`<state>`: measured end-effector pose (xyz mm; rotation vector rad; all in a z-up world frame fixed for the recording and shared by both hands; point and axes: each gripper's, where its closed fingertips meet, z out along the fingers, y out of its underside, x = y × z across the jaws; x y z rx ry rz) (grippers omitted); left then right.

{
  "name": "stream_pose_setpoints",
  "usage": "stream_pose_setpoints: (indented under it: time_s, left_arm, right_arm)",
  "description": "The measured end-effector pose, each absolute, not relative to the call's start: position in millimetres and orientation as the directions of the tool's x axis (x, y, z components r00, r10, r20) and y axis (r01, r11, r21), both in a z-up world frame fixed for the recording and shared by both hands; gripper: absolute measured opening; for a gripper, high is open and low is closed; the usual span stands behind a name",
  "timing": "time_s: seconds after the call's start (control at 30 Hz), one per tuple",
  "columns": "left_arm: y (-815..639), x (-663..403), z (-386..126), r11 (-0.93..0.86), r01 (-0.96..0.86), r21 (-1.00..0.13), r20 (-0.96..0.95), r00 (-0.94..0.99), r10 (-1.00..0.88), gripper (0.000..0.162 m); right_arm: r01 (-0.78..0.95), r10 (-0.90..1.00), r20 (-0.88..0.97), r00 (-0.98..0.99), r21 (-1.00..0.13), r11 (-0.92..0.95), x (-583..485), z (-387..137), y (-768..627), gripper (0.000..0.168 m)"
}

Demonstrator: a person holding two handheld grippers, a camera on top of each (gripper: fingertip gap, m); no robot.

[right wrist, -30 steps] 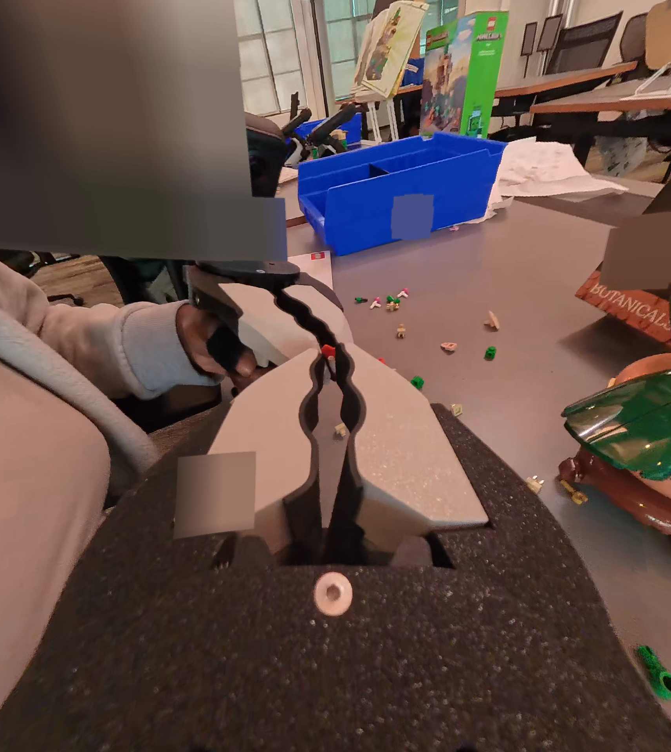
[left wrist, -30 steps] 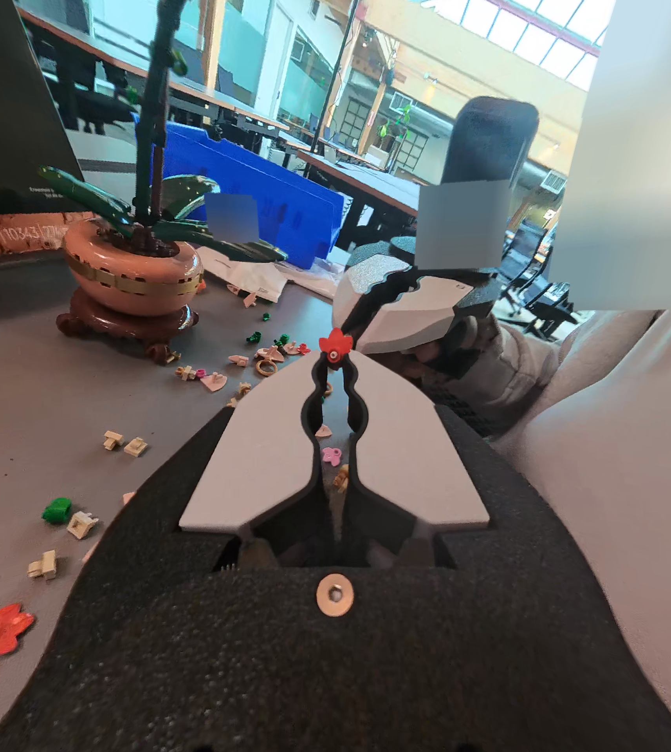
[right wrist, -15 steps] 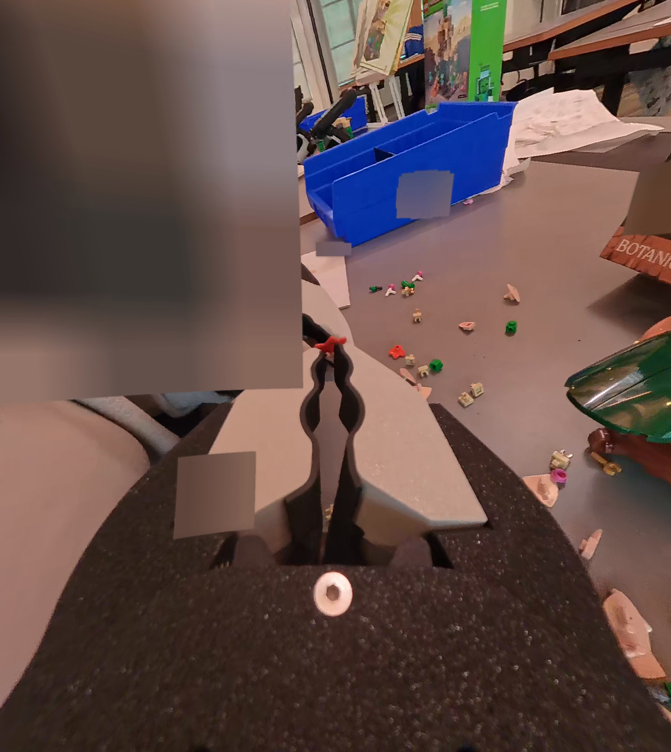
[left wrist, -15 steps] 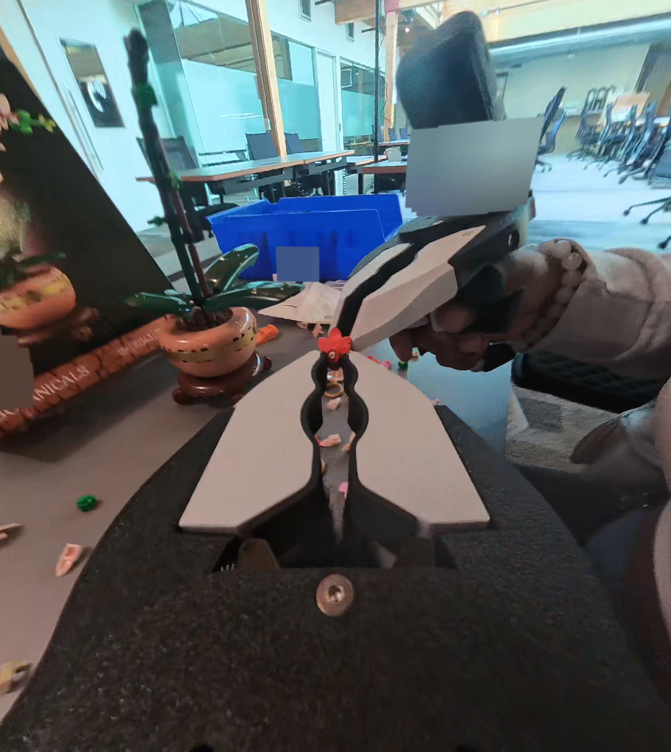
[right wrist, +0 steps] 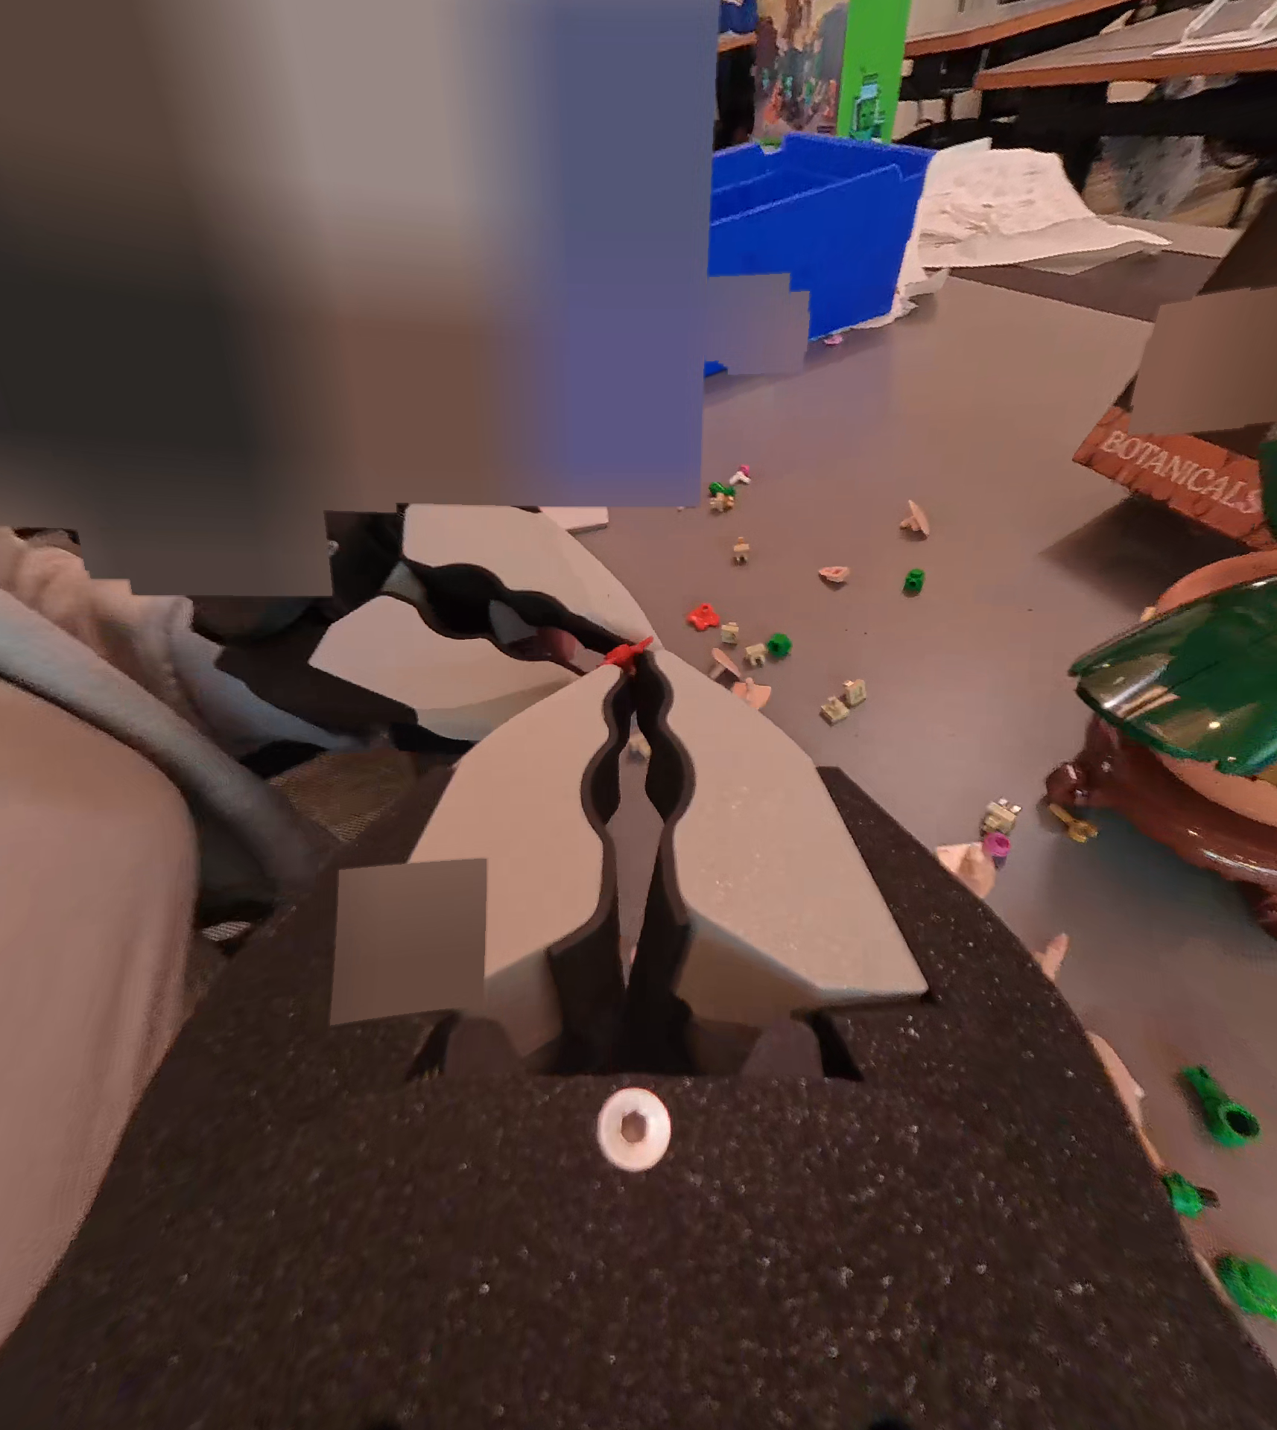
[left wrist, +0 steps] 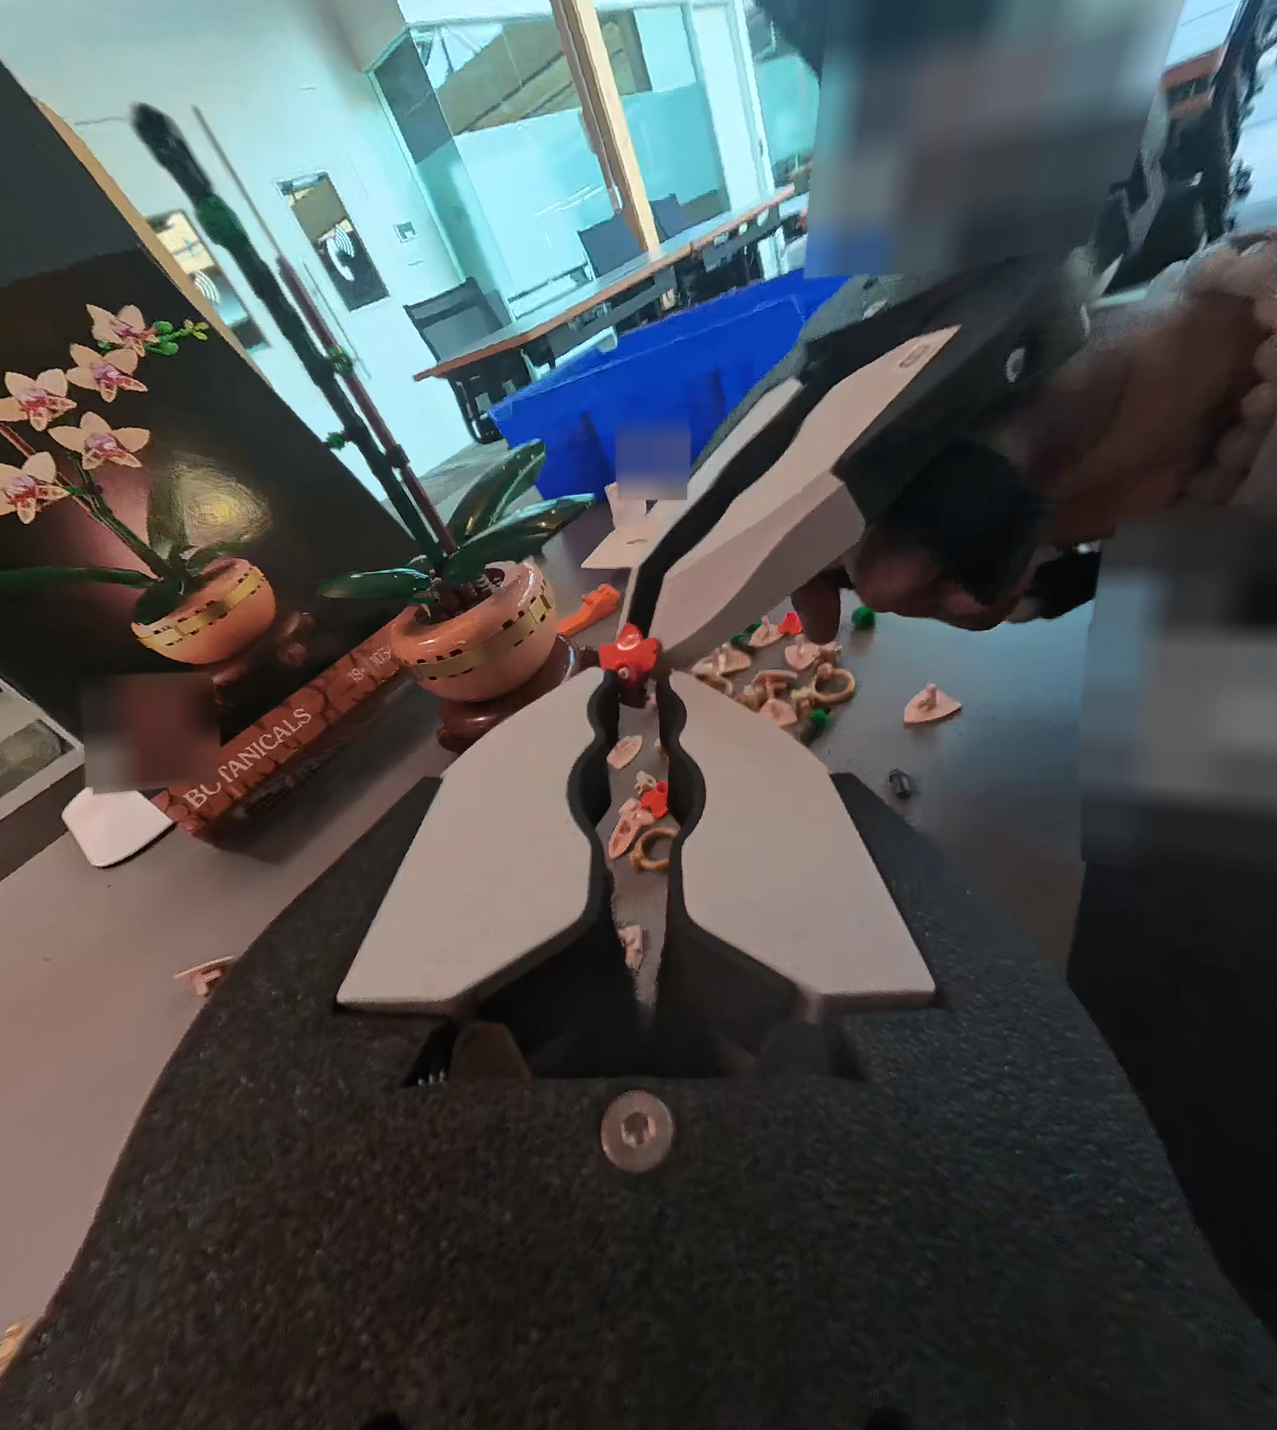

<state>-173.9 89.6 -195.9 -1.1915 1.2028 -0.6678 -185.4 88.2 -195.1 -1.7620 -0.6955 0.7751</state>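
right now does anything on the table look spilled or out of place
Yes. Small brick pieces lie scattered loose across the grey table, beside the brick orchid pot, not in the blue bin. Both tongs, left and right, meet at one red flower piece.

Flower piece (left wrist: 628, 659): red
Gripper fingers (left wrist: 496, 859): grey, black wavy inner edges
Brick-built orchid pot (left wrist: 477, 631): pink, tan band
Leaves (right wrist: 1224, 681): dark green
Bin (right wrist: 806, 224) behind pot: blue
Table (right wrist: 953, 433): grey

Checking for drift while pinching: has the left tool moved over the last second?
Yes. The left tool, shut on the red piece, has backed away from the orchid pot, which now looks smaller and sits nearer the view's centre.
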Motion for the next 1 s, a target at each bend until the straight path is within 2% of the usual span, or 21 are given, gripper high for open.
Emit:
stream_pose_setpoints:
  time_s: [0.03,0.17,0.23,0.27,0.3,0.33,0.5,0.63,0.73,0.8,0.9,1.0]
  left_arm:
    - [90,-173,-199,0.307,-0.204,-0.930,-0.356,0.285,-0.890,0.009]
    - [87,-171,-210,0.255,-0.229,-0.940,-0.307,0.236,-0.922,0.007]
    - [81,-166,-209,0.229,-0.211,-0.950,-0.273,0.212,-0.938,0.005]
    - [83,-165,-206,0.197,-0.188,-0.962,-0.238,0.233,-0.943,0.003]
    - [90,-164,-208,0.194,-0.215,-0.957,-0.248,0.261,-0.933,0.002]
    - [94,-163,-208,0.222,-0.234,-0.947,-0.285,0.283,-0.916,0.000]
    - [104,-158,-210,0.233,-0.253,-0.939,-0.304,0.293,-0.907,0.000]
    - [120,-165,-222,0.159,-0.333,-0.929,-0.272,0.327,-0.905,0.001]
    - [124,-172,-233,0.172,-0.422,-0.890,-0.320,0.311,-0.895,0.004]
    - [124,-175,-232,0.186,-0.420,-0.888,-0.332,0.306,-0.892,0.005]
    - [124,-178,-226,0.197,-0.385,-0.902,-0.327,0.309,-0.893,0.006]
    - [121,-179,-221,0.164,-0.341,-0.926,-0.272,0.299,-0.915,0.005]
  right_arm:
    - [0.109,0.759,-0.147,0.634,-0.955,-0.276,-185,-198,88,0.001]
    - [0.189,0.782,-0.050,0.621,-0.959,-0.211,-187,-205,86,0.001]
    - [0.139,0.826,-0.069,0.559,-0.975,-0.176,-201,-193,78,0.000]
    - [0.178,0.811,-0.010,0.585,-0.974,-0.141,-200,-190,82,0.000]
    - [0.282,0.781,0.095,0.618,-0.953,-0.108,-196,-194,87,0.000]
    - [0.314,0.768,0.141,0.625,-0.946,-0.082,-195,-191,89,0.000]
    - [0.259,0.760,0.082,0.644,-0.959,-0.116,-181,-193,97,0.000]
    - [0.115,0.743,-0.062,0.666,-0.976,-0.184,-161,-197,98,0.001]
    - [0.224,0.694,-0.009,0.720,-0.943,-0.245,-137,-218,101,0.014]
    - [0.318,0.674,0.052,0.737,-0.907,-0.278,-126,-232,101,0.018]
    - [0.393,0.694,0.048,0.719,-0.852,-0.347,-126,-253,96,0.016]
    - [0.396,0.698,0.062,0.713,-0.857,-0.329,-136,-254,99,0.015]
